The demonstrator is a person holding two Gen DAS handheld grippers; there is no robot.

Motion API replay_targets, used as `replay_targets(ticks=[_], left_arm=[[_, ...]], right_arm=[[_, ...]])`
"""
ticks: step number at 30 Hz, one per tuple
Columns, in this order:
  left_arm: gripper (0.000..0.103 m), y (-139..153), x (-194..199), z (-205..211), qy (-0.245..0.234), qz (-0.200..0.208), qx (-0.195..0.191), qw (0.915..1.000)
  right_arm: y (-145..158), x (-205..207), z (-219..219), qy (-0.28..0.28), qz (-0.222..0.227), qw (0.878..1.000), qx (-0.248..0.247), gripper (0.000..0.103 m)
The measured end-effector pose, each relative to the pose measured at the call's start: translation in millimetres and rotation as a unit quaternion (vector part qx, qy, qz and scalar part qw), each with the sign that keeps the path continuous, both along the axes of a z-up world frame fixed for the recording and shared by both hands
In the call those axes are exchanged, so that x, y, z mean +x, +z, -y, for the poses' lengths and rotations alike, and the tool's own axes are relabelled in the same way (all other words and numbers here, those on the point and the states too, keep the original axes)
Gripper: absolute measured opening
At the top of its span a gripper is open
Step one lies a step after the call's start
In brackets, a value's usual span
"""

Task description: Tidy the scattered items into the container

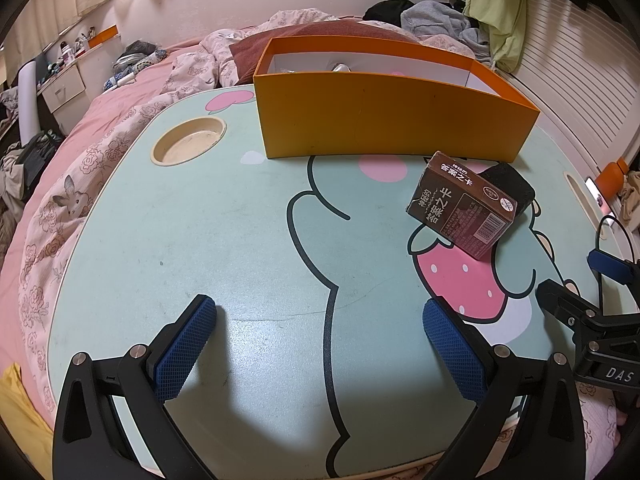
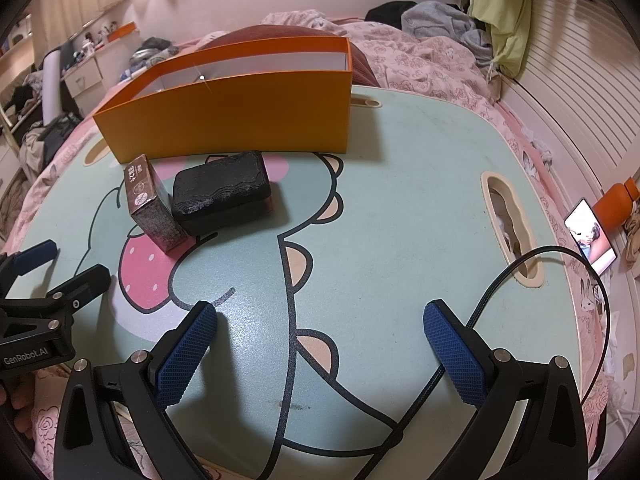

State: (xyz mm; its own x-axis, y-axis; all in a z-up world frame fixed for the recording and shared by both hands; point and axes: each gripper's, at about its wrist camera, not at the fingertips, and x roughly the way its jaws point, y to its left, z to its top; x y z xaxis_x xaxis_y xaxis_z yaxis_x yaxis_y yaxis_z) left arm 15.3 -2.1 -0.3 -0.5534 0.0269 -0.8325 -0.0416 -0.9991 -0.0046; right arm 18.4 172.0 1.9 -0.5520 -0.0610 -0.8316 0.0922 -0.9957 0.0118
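Observation:
An orange open-top box (image 1: 384,120) (image 2: 236,116) stands at the far side of a mint cartoon lap table (image 1: 240,216) (image 2: 400,208); a small silvery item (image 1: 341,67) shows inside it. A brown card box (image 1: 464,206) (image 2: 150,204) leans against a black ridged pouch (image 1: 510,186) (image 2: 224,188) in front of the orange box. My left gripper (image 1: 320,316) hovers open over the near table edge, left of both items. Over the near edge too, my right gripper (image 2: 320,320) is open with nothing between its fingers, to the right of the items.
The table has a round cup recess (image 1: 188,140) and a handle slot (image 2: 512,224). A black cable (image 2: 500,292) runs over the table's right side. Around lies a pink bed with floral bedding (image 1: 80,184), heaped clothes (image 2: 440,16), a lit phone (image 2: 592,236) and an orange bottle (image 2: 616,204).

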Motion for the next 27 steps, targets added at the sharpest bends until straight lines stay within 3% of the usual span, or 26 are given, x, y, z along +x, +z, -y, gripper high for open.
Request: replay_targets(ticks=[14, 18, 24, 27], left_arm=[[0.103, -1, 0, -1, -0.001, -0.001, 0.0, 1.0], [0.103, 4, 2, -1, -0.023, -0.005, 0.03, 0.9993], [0.103, 39, 12, -4, -0.065, -0.074, 0.085, 0.9915], [0.103, 48, 5, -18, -0.093, -0.077, 0.096, 0.9879]], right_arm=[[0, 0, 0, 0.0, 0.0, 1.0, -0.001, 0.103], [0, 0, 0, 0.0, -0.001, 1.0, -0.001, 0.103], [0, 0, -1, 0.0, -0.001, 1.0, -0.002, 0.103], [0, 0, -1, 0.001, -0.001, 1.0, -0.002, 0.103]])
